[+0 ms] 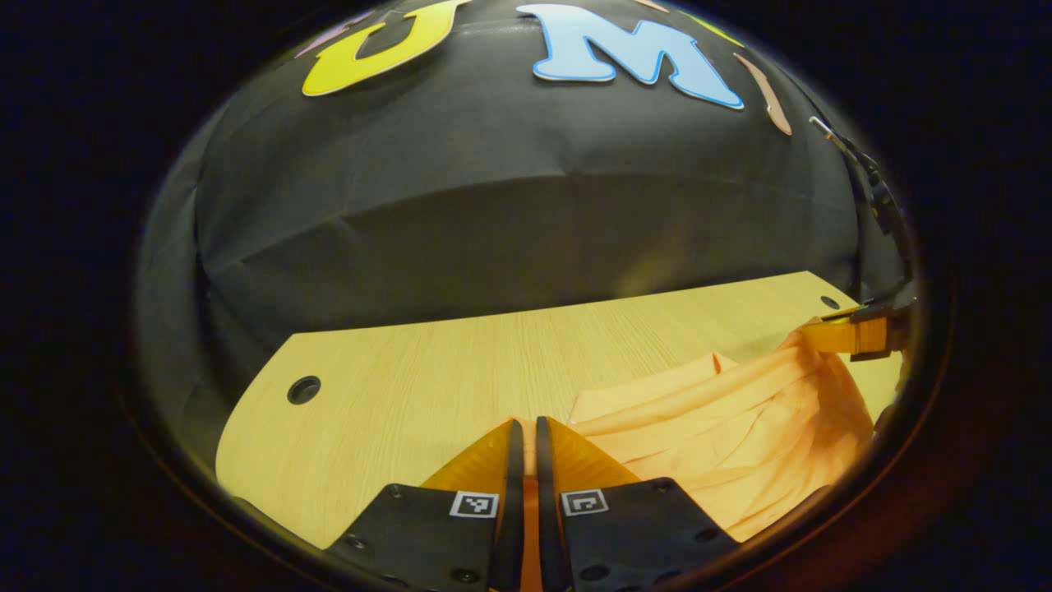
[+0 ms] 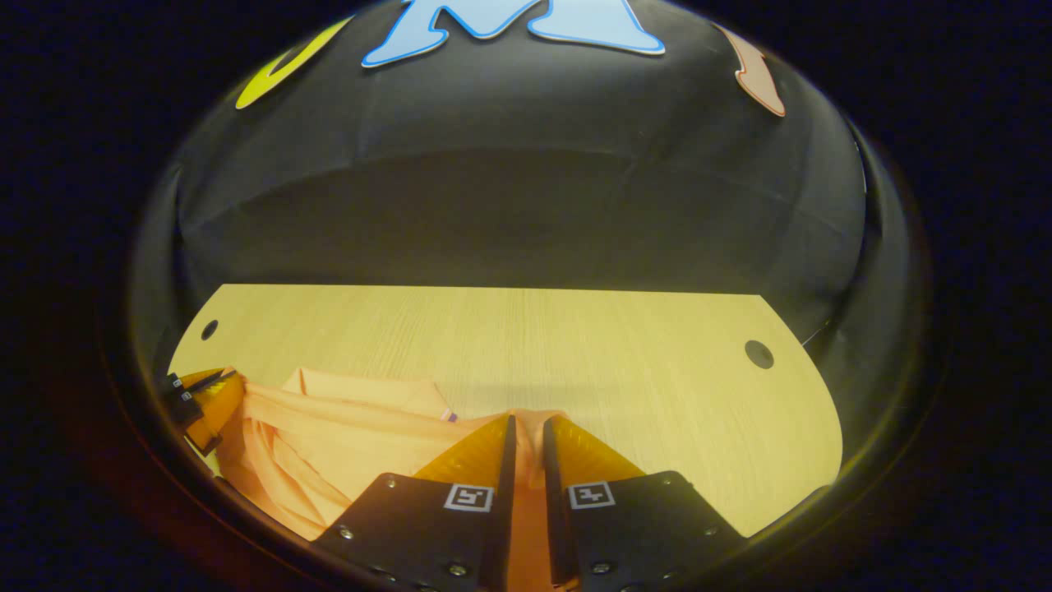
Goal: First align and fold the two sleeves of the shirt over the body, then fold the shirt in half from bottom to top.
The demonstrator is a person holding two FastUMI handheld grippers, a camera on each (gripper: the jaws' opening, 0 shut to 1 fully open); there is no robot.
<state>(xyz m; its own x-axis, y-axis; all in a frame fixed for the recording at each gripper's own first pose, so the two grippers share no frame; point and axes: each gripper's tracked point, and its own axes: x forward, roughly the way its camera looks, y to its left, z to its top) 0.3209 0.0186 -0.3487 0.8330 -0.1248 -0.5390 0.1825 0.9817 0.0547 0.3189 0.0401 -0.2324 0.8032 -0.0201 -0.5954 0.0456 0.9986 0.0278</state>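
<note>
We see a soft, creased orange shirt [image 1: 731,436] bunched on the pale wood-grain desk [image 1: 427,362]. Left claw [image 1: 527,427] and right claw [image 2: 526,423] both pinch shirt fabric, lifted above the desk.

Pale wooden table [image 1: 427,370] with 2 holes, black cloth wall [image 1: 509,205] behind.

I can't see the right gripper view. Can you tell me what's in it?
The right gripper is shut on a pinch of the soft orange cloth shirt, lifting its edge over the pale wooden table. At far left the left gripper grips the shirt too, so the cloth hangs stretched between them.
</note>
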